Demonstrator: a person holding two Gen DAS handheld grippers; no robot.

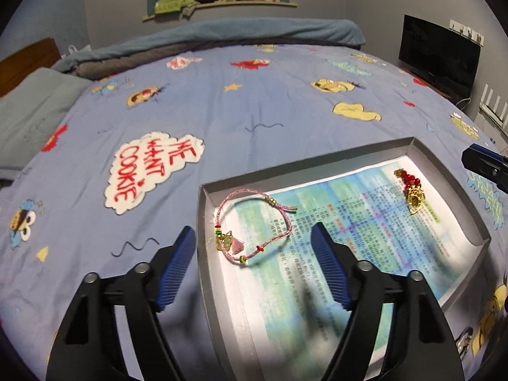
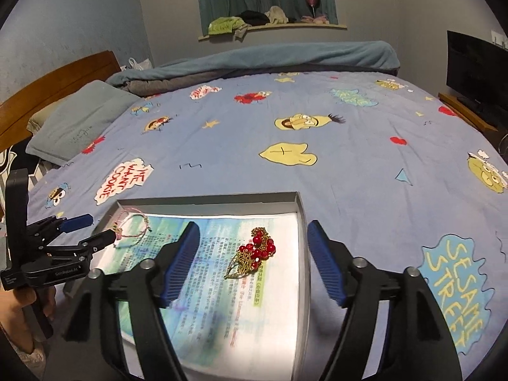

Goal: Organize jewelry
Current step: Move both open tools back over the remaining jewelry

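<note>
A shallow grey box [image 1: 285, 165] [image 2: 206, 201] lined with a printed sheet lies on the bed. In its near-left corner rests a pink cord bracelet [image 1: 225, 243] [image 2: 146, 223] with a green charm and a tassel. My left gripper [image 1: 252, 231] [image 2: 98, 228] stands open just above it, one finger outside the box wall and one over the paper, touching nothing. At the box's right side a string of red beads with a gold chain and pendant [image 1: 409, 190] [image 2: 260, 247] lies loose. My right gripper [image 2: 253, 226] is open around it, pads clear of the beads; only its tip [image 1: 482, 162] shows in the left wrist view.
The box sits on a blue cartoon-print bedsheet [image 2: 317, 120]. A grey pillow [image 2: 79, 120] and wooden headboard [image 2: 57, 76] are at far left, folded blankets [image 2: 270, 57] at the far edge, a dark screen [image 2: 476, 70] on a stand at right. A hand [image 2: 19, 311] holds the left gripper.
</note>
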